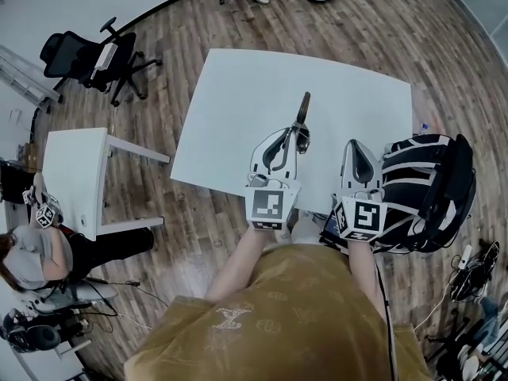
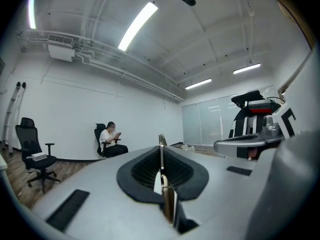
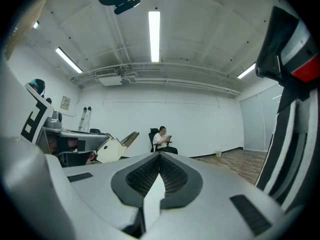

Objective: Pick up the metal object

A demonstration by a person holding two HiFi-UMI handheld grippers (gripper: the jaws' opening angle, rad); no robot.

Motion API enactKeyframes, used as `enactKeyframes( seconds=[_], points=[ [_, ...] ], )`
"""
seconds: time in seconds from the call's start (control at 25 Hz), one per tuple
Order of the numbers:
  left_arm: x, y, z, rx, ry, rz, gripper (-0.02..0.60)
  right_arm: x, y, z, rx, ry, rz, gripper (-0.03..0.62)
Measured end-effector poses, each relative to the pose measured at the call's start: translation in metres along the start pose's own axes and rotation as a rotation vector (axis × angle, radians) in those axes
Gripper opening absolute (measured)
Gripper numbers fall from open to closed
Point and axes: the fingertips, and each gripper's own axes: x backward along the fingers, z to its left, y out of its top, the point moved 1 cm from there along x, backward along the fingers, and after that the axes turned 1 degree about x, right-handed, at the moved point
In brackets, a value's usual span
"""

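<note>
A white table [image 1: 238,101] stands on wood floor [image 1: 444,46].

Wood floor [image 1: 182,30], white table [image 1: 238,94], black office chair [image 1: 71,54].

- The metal object [image 1: 302,116] has its lower end hidden between the closed jaws of the left gripper [image 1: 295,137]. In the left gripper view it shows only edge-on, as a thin strip [image 2: 161,156], so its shape cannot be told there.
- The tabletop [image 1: 238,94] has its near edge covered by the left gripper and the right gripper [image 1: 357,151], and its near right corner by a black backpack [image 1: 425,189].
- A seated person [image 1: 32,252] is cut off by the head view's left edge.
- A distant seated person [image 2: 109,136] is too small to tell what the hands hold.
</note>
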Motion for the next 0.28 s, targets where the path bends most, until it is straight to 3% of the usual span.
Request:
enactKeyframes(
  seconds=[0.28],
  points=[
    [0.0001,-0.0006,-0.0015,0.0,-0.001,0.008,0.008,0.0013,0.0022,-0.0034,0.003,-0.009,-0.002,0.008]
  ],
)
